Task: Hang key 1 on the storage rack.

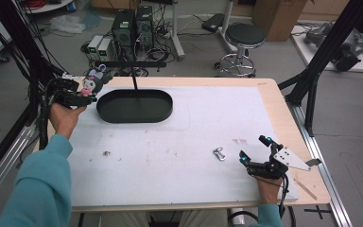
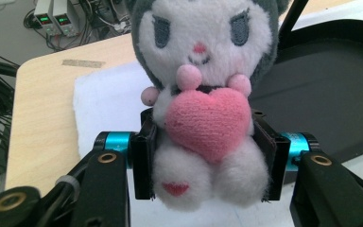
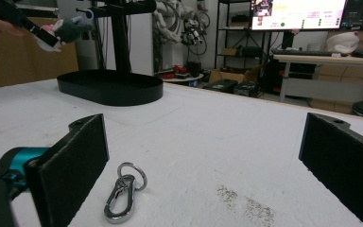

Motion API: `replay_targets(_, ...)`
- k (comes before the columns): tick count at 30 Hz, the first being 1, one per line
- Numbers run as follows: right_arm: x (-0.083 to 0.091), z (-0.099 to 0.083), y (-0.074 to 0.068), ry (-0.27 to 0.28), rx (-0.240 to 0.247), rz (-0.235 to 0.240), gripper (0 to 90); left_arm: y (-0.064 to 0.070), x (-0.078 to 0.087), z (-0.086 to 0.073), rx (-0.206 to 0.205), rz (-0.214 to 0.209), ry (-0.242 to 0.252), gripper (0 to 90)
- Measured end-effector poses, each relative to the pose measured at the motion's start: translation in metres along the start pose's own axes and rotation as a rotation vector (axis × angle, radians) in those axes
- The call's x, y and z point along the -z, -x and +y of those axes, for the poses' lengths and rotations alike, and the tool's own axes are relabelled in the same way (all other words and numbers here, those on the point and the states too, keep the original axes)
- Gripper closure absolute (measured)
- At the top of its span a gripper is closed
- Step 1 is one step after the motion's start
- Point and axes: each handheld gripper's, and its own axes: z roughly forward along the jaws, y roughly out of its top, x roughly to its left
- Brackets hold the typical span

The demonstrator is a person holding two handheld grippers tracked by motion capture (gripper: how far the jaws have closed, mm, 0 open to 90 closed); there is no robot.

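My left gripper (image 1: 89, 98) is shut on a small plush doll (image 2: 203, 90) with a grey hood, white face and pink heart; its pads (image 2: 144, 158) squeeze the doll's body. I hold it in the air at the table's far left, just left of the black oval stand base (image 1: 134, 106). The doll (image 1: 94, 81) also shows small in the right gripper view as the doll (image 3: 68, 27). My right gripper (image 1: 254, 151) rests open near the front right of the table. A silver carabiner clip (image 3: 123, 193) with a ring lies on the white mat between and just ahead of its jaws; the clip (image 1: 219, 153) lies left of the gripper.
A black post (image 1: 133, 75) with a crossbar rises from the oval base. The white mat (image 1: 179, 142) covers most of the wooden table (image 1: 283, 109). A small speck of debris (image 1: 107, 153) lies on the mat. A stool (image 1: 244, 38) and computer boxes stand beyond the table.
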Motion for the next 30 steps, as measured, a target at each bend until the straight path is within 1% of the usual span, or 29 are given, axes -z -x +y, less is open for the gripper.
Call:
replay_targets(6, 0.000, 0.000, 0.000, 0.000, 0.000, 0.001, 1.4, 0.000, -0.007, -0.001, 0.009, -0.004, 0.001, 51.9)
replay_targets(10, 0.000, 0.000, 0.000, 0.000, 0.000, 0.000, 1.4, 0.001, -0.008, -0.002, 0.001, -0.008, 0.000, 50.3)
replay_targets(12, 0.000, 0.000, 0.000, 0.001, 0.003, 0.001, 1.4, 0.000, -0.009, -0.002, 0.004, -0.033, 0.000, 47.8)
replay_targets(13, 0.000, 0.000, 0.000, 0.001, 0.003, 0.001, 1.4, 0.000, -0.009, -0.003, 0.002, -0.050, 0.005, 45.0)
replay_targets(15, 0.000, 0.000, 0.000, 0.001, 0.003, 0.000, 1.4, 0.000, -0.010, -0.004, -0.005, -0.064, 0.032, 33.2)
replay_targets(16, 0.000, 0.000, 0.000, 0.001, 0.004, 0.000, 1.4, 0.000, -0.010, -0.005, -0.017, -0.082, 0.063, 20.9)
replay_targets(17, 0.000, 0.000, 0.000, 0.001, 0.004, 0.001, 1.4, 0.001, -0.010, -0.005, -0.026, -0.084, 0.087, 5.5)
replay_targets(18, 0.000, 0.000, 0.000, 0.000, 0.003, -0.001, 1.4, 0.001, -0.008, -0.005, -0.050, -0.110, 0.111, 1.7)
replay_targets(20, 0.000, 0.000, 0.000, -0.004, -0.002, 0.001, 1.4, 0.001, -0.004, -0.006, -0.058, -0.131, 0.156, 1.7)
replay_targets(22, 0.000, 0.000, 0.000, -0.002, -0.003, 0.002, 1.4, 0.001, 0.003, -0.007, -0.056, -0.160, 0.216, 1.7)
replay_targets(23, -0.001, 0.000, 0.000, -0.003, -0.004, 0.001, 1.4, 0.002, 0.006, -0.008, -0.056, -0.176, 0.228, 1.7)
replay_targets(24, -0.001, 0.000, 0.000, -0.002, 0.001, 0.001, 1.4, 0.003, 0.009, -0.009, -0.061, -0.182, 0.239, 1.7)
replay_targets(27, -0.001, 0.000, 0.000, -0.010, -0.001, -0.004, 1.4, 0.009, 0.020, -0.013, -0.073, -0.217, 0.294, 1.7)
replay_targets(29, -0.001, 0.000, 0.001, -0.004, 0.001, -0.005, 1.4, 0.014, 0.027, -0.017, -0.088, -0.253, 0.336, 1.7)
replay_targets(30, -0.001, 0.000, 0.000, -0.006, -0.008, -0.005, 1.4, 0.016, 0.030, -0.019, -0.101, -0.284, 0.368, 1.7)
